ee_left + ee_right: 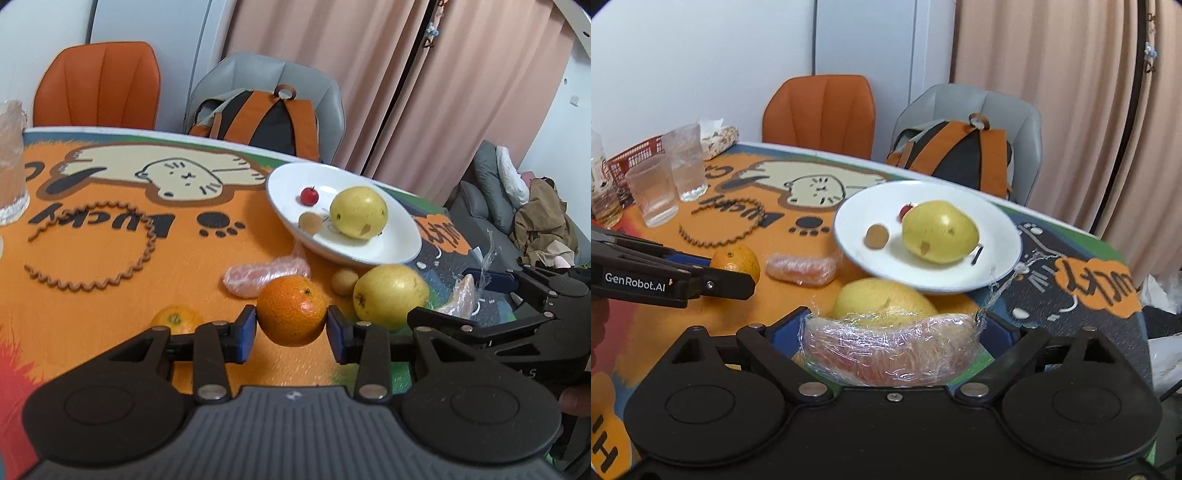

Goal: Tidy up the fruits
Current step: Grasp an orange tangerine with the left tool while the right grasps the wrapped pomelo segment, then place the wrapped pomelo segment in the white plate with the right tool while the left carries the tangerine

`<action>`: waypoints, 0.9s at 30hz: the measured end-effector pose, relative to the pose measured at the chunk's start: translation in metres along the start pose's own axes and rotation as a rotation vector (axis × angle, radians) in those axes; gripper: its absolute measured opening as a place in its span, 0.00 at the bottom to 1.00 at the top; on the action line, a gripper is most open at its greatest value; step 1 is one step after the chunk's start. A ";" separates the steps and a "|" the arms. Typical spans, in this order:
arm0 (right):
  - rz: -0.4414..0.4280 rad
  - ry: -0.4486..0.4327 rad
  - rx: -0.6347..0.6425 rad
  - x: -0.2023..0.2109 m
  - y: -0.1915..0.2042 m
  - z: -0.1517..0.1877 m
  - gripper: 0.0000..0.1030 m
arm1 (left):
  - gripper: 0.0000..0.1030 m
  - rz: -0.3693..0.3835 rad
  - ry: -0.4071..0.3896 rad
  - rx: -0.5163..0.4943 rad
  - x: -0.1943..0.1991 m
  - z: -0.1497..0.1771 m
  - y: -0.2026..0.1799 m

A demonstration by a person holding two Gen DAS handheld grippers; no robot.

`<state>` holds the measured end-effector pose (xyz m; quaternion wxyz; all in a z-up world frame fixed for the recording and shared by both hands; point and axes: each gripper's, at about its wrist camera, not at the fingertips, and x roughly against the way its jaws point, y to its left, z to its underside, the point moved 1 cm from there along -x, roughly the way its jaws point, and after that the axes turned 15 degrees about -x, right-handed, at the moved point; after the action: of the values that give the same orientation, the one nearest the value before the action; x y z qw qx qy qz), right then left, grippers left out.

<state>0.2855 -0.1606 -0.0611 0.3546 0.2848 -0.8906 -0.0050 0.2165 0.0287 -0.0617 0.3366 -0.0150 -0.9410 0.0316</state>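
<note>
Jaws of left gripper [291,326] are clamping an orange [291,312]; right gripper [892,341] jaws are gripping a plastic-wrapped fruit piece [892,345], plate [997,236] sitting just ahead. Risk: slick wrap slipping out, or loose pear [882,301] beneath getting bumped. Cartoon-print desk [1071,295], chairs and curtain behind

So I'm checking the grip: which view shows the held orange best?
Left wrist view: the orange sits centred between the left hand-held gripper pads, fully visible. The right wrist view shows it only partly, behind that hand-held gripper's finger.
</note>
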 end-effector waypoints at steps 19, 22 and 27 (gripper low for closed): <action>0.048 -0.108 -0.069 -0.010 -0.024 -0.050 0.90 | 0.38 0.007 -0.058 -0.030 -0.013 -0.041 -0.002; 0.042 -0.112 -0.060 -0.015 -0.025 -0.054 0.90 | 0.38 -0.004 -0.051 -0.024 -0.017 -0.044 -0.002; 0.035 -0.103 -0.060 -0.029 -0.030 -0.058 0.90 | 0.38 -0.013 -0.046 -0.015 -0.023 -0.045 -0.002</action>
<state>0.3546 -0.1593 -0.0421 0.3168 0.2579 -0.9119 -0.0403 0.2630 0.0281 -0.0416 0.3150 -0.0105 -0.9488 0.0226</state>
